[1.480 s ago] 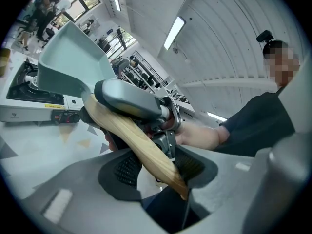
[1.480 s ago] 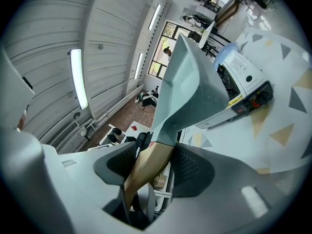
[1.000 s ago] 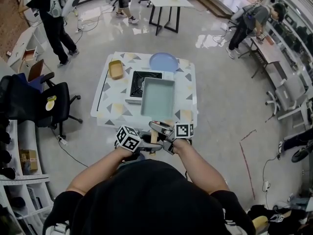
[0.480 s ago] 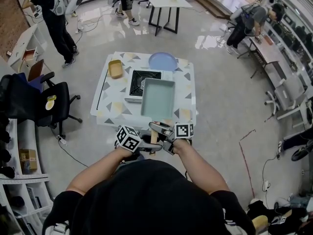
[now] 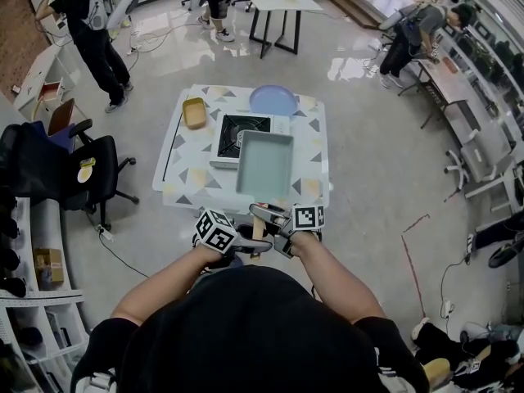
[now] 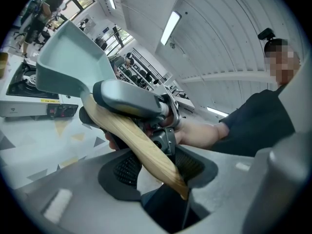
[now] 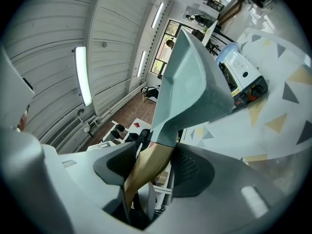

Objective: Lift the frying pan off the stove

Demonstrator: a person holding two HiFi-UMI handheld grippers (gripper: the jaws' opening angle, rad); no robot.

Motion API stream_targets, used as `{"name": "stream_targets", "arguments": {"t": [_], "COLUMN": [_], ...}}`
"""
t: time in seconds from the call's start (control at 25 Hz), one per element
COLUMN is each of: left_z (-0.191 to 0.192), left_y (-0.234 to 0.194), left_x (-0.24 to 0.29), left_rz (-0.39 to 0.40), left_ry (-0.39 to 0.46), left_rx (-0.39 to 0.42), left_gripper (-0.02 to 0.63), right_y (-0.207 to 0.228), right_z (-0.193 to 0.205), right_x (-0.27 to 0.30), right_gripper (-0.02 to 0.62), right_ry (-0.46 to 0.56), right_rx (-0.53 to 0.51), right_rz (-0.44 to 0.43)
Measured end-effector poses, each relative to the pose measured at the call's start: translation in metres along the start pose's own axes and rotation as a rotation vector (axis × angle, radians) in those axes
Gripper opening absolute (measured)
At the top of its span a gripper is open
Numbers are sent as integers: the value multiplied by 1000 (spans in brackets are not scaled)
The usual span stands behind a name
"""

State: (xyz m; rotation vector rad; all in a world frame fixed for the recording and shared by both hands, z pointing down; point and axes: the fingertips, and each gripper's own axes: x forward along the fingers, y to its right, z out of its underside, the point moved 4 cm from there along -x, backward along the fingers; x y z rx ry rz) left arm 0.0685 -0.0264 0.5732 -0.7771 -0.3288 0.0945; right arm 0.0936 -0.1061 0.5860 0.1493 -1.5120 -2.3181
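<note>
A square pale-green frying pan (image 5: 264, 164) with a wooden handle (image 5: 258, 229) hangs over the table, covering the right part of the black-topped stove (image 5: 232, 134). In the left gripper view the pan (image 6: 73, 57) sits clear above the stove (image 6: 22, 82). My left gripper (image 5: 246, 241) is shut on the handle (image 6: 146, 145) near its end. My right gripper (image 5: 273, 220) is shut on the handle (image 7: 148, 165) closer to the pan (image 7: 195, 77). Both grippers are at the table's near edge.
A blue plate (image 5: 273, 101) and a yellow dish (image 5: 194, 114) lie at the back of the patterned table (image 5: 187, 178). An office chair (image 5: 86, 170) stands to its left. People stand on the floor beyond it, near another table (image 5: 278, 2).
The pan and both grippers keep their places. Only the people in the background have shifted.
</note>
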Motion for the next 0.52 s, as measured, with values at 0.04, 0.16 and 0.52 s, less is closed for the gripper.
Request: {"name": "stream_targets", "arguments": {"t": [0.04, 0.16, 0.52], "left_z": [1, 3, 10], "left_y": [0, 2, 7], "left_x": [1, 3, 7], "left_rz": [1, 4, 3], "left_ry": [0, -3, -4], "left_rx": [-1, 0, -7], "left_gripper": [213, 213, 215], "right_y": [0, 0, -1], "right_z": [1, 3, 12], "right_x": [0, -3, -7], "right_gripper": [252, 252, 252], "right_ry": [-2, -1, 1], "right_rx": [-1, -1, -1], "right_rz": [0, -1, 3]}}
